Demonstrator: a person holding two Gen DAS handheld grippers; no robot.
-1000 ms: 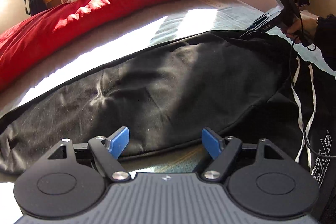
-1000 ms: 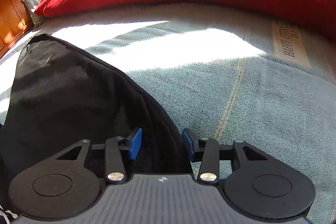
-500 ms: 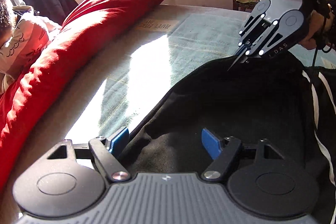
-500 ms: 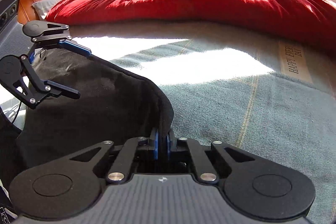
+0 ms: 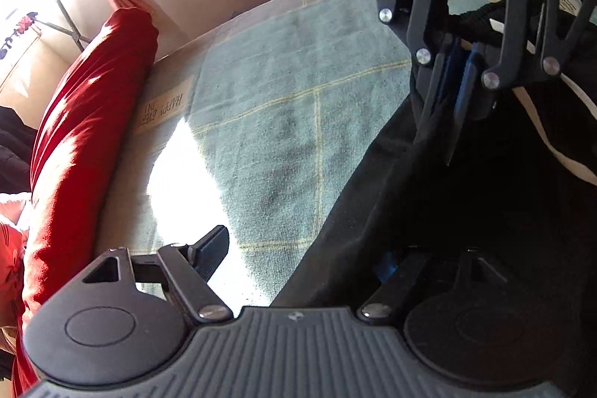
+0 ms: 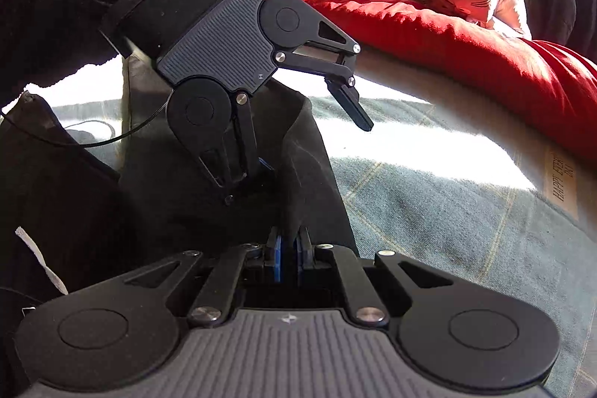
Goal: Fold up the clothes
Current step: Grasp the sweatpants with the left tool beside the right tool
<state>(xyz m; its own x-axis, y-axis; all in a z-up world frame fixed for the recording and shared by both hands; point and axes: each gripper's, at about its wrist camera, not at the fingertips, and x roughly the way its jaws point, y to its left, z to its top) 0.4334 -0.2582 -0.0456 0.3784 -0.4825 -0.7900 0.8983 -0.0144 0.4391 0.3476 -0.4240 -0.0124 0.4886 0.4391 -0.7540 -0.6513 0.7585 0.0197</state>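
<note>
Right hand-held gripper [image 6: 289, 248]: clamped on black garment [image 6: 306, 152] edge, lifted. Left hand-held gripper [image 5: 302, 260]: jaws apart, astride the same edge. Next: clamp, fold over.

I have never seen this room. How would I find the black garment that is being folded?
Look at the bed with the pale green cover, bordered by a long red duvet. The black garment lies on the cover's near side, its edge pinched in the shut right tongs. It is the only dark cloth on the cover, and white drawstrings run across it.
</note>
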